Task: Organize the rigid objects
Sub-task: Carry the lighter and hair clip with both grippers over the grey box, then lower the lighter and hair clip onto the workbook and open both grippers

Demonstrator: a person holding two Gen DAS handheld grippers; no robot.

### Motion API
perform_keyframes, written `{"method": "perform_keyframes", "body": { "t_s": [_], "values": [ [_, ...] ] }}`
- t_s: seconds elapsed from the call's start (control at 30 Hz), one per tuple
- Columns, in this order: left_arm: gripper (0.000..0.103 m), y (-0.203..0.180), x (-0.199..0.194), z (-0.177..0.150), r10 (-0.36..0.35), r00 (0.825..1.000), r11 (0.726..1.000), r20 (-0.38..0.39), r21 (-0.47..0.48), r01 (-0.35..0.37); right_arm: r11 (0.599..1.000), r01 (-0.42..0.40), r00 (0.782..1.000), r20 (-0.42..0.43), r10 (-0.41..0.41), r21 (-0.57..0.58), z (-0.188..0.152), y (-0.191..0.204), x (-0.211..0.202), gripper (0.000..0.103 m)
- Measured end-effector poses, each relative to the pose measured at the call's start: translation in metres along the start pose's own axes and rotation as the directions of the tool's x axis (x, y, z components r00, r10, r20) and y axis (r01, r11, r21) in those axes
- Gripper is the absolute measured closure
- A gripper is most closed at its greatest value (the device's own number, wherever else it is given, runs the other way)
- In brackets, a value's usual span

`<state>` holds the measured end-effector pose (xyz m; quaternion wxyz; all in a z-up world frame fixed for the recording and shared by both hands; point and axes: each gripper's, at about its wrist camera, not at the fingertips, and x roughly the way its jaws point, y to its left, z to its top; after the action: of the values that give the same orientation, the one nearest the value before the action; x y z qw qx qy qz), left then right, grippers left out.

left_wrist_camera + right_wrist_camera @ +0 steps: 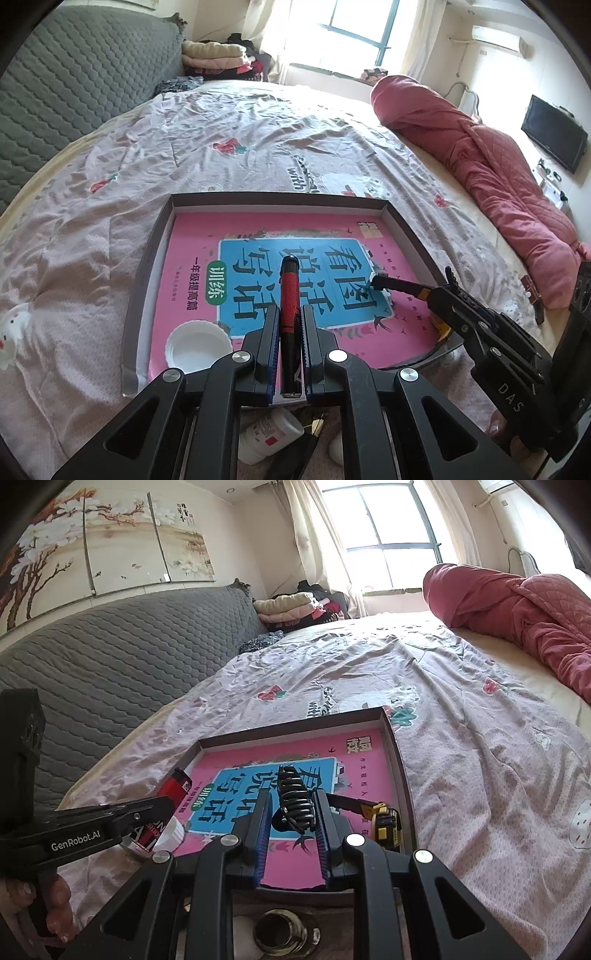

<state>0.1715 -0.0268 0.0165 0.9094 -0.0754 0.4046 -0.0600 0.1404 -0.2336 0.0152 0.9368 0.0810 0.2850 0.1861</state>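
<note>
Left tool [290, 325] clamped tight on a red-and-black lighter [289, 295], held lengthwise over the shallow box [147, 266] on the bed, probably for setting down beside the white cap [197, 345]. Right tool [291, 812] pinched narrowly on a black hair claw clip [293, 797], poised above the pink book [365, 771], near the yellow tape measure [388, 821].

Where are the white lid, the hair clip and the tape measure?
white lid [197, 345], left wrist view, its inner face.
hair clip [295, 801], right wrist view, its teeth.
tape measure [388, 823], right wrist view, its yellow body.
</note>
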Motion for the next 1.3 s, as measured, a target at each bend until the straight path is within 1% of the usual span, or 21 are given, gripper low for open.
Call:
{"method": "perform_keyframes", "body": {
  "t_s": [0.1,0.23,0.57,0.87,1.3],
  "values": [
    [0.093,-0.002,0.005,0.000,0.004,1.000,1.000,-0.011,0.010,-0.004,1.000,0.006,1.000,-0.014,-0.006,-0.013,0.000,0.000,0.005,0.080],
    [0.093,-0.003,0.014,-0.003,0.004,0.999,1.000,-0.035,0.015,-0.004,1.000,0.005,0.999,-0.053,-0.006,-0.017,-0.003,0.001,0.014,0.080],
    [0.093,-0.005,0.030,-0.010,0.005,0.996,1.000,-0.090,0.025,-0.003,0.999,0.013,0.994,-0.104,-0.017,-0.046,-0.011,0.005,0.024,0.080],
    [0.093,-0.006,0.032,-0.012,0.008,0.996,0.999,-0.092,0.037,-0.005,0.998,0.022,0.991,-0.130,-0.029,-0.055,-0.014,0.005,0.029,0.080],
    [0.093,-0.007,0.036,-0.012,0.009,0.994,0.999,-0.106,0.045,-0.004,0.989,0.072,0.984,-0.150,-0.091,-0.126,-0.018,0.015,0.036,0.080]
  ]
}}
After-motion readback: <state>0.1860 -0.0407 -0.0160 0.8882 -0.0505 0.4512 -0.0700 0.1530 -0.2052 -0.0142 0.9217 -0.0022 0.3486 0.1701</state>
